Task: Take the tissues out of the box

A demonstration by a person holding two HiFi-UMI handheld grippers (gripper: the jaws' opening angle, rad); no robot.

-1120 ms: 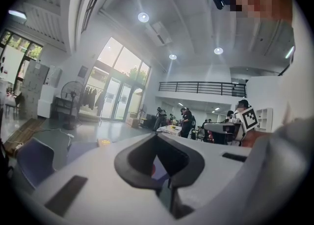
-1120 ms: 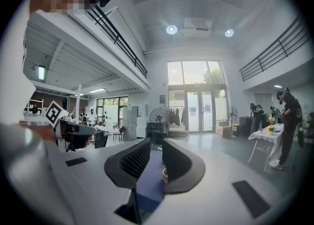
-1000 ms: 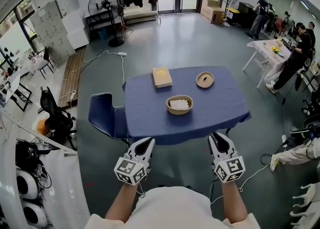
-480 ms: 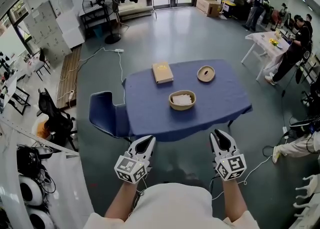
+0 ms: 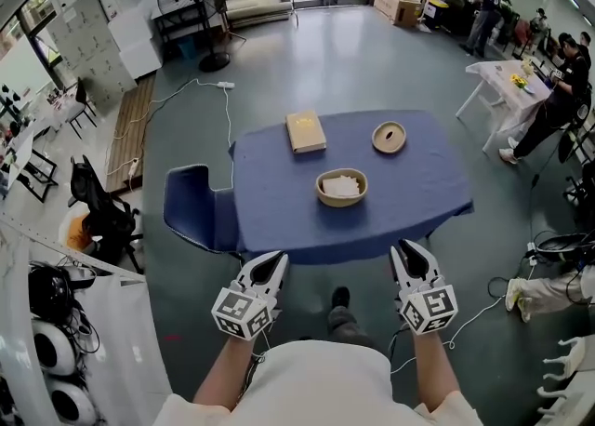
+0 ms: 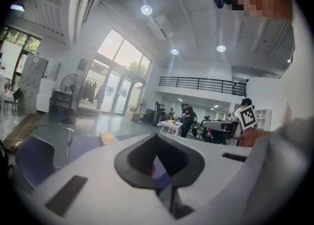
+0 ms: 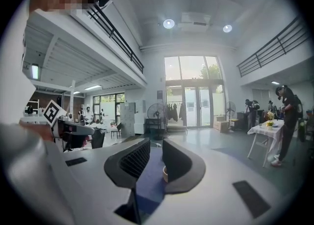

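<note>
Hovering short of the bench (image 5: 418, 187), left claw (image 5: 271, 262) has tips together, right claw (image 5: 409, 253) parted, both empty. Tissue box (image 5: 305, 131) lies well ahead of the left claw; nearer, a wicker bowl (image 5: 322, 195) holds white sheets (image 5: 341, 185). Any pull needs the box steadied, one sheet pinched.

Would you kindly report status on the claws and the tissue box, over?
Left claw shut, empty; right claw open, empty. Tissue box untouched on blue table, ahead of both. Bowl stands nearer, just right of it.
</note>
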